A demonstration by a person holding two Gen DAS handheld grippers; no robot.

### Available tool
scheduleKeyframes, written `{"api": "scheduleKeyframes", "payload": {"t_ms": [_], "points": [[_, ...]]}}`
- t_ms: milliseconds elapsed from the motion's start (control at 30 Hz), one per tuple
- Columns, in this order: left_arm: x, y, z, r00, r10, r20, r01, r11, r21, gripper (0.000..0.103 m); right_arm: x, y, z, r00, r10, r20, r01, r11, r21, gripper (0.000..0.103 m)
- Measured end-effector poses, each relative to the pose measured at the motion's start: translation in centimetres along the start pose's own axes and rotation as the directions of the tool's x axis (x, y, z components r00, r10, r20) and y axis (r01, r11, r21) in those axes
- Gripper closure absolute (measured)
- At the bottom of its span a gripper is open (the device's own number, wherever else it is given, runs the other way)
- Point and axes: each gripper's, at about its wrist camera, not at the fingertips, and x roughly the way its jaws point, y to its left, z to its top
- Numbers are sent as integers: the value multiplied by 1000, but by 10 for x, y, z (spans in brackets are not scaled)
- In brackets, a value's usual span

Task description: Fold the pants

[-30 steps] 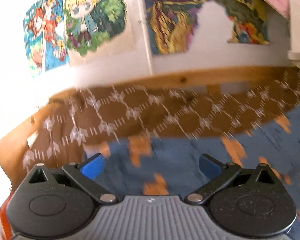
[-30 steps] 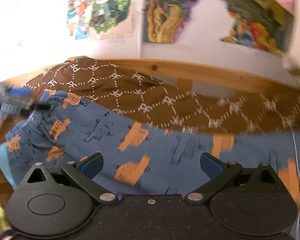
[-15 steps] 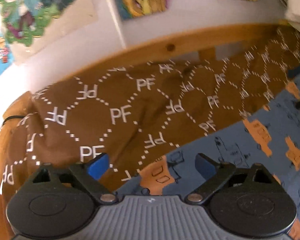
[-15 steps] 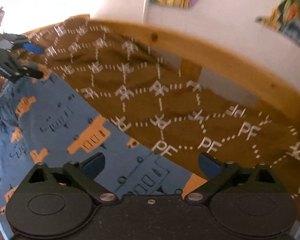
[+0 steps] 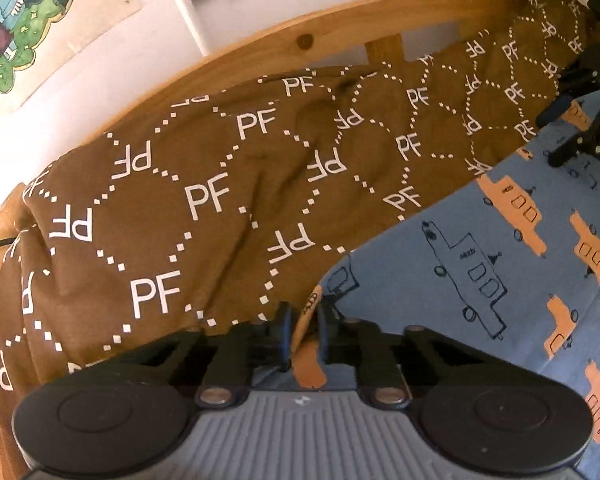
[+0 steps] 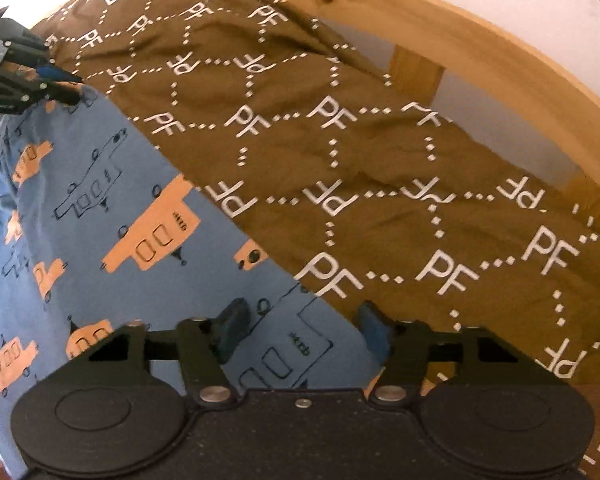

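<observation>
The blue pants with orange and outlined cars lie flat on a brown "PF" blanket. My left gripper is shut on the pants' edge at one corner; fabric is pinched between its fingers. In the right wrist view the pants spread to the left. My right gripper is over another corner of the pants, its fingers partly closed with the fabric between them and a gap still showing. Each gripper shows small in the other's view: the right one and the left one.
A wooden bed rail runs along the far edge of the blanket, also in the right wrist view. Posters hang on the white wall behind it.
Both grippers dropped down to the pants' far edge. The left one went from open to shut on the fabric. The right one's fingers have narrowed around the corner.
</observation>
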Motion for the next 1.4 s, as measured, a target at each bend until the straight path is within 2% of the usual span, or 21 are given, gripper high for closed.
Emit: {"api": "scheduleKeyframes", "payload": {"t_ms": [33,167,267,400,600,700,833,967,1133,1267,1333,1400], "points": [[2,-2,1,1000,13,-4,-13,1000,6,96,0,1,0,1000,0,0,0,1000,-2,54],[1,-5,3,999,46,1,-46,999,-14,101,-5,3,0,999,-40,13,40,999,-4,93],[-4,-7,3,998,60,17,-59,998,-37,102,-10,11,0,997,-71,24,71,997,-28,100],[-13,-5,3,997,67,40,-64,995,-77,102,-18,21,0,993,-104,61,107,993,-44,102],[-24,2,9,989,123,80,-110,983,-144,102,-32,26,10,978,-166,129,175,983,-62,102],[-30,10,13,982,157,110,-131,969,-209,102,-40,22,21,959,-221,176,232,972,-40,102],[-32,16,20,965,226,137,-183,946,-267,102,-48,11,46,910,-325,258,336,942,2,102],[-22,20,28,953,279,117,-234,924,-301,102,-33,5,70,884,-387,264,396,918,20,102],[-4,26,27,955,288,73,-252,914,-318,102,-1,2,81,881,-418,221,419,907,44,102],[2,30,24,961,270,65,-236,916,-324,102,14,3,79,887,-417,200,414,908,59,102],[2,31,22,963,259,77,-223,922,-317,102,15,3,78,887,-413,205,410,910,59,102],[1,30,21,973,212,89,-179,941,-286,98,13,2,76,888,-406,214,403,913,63,102]]}}
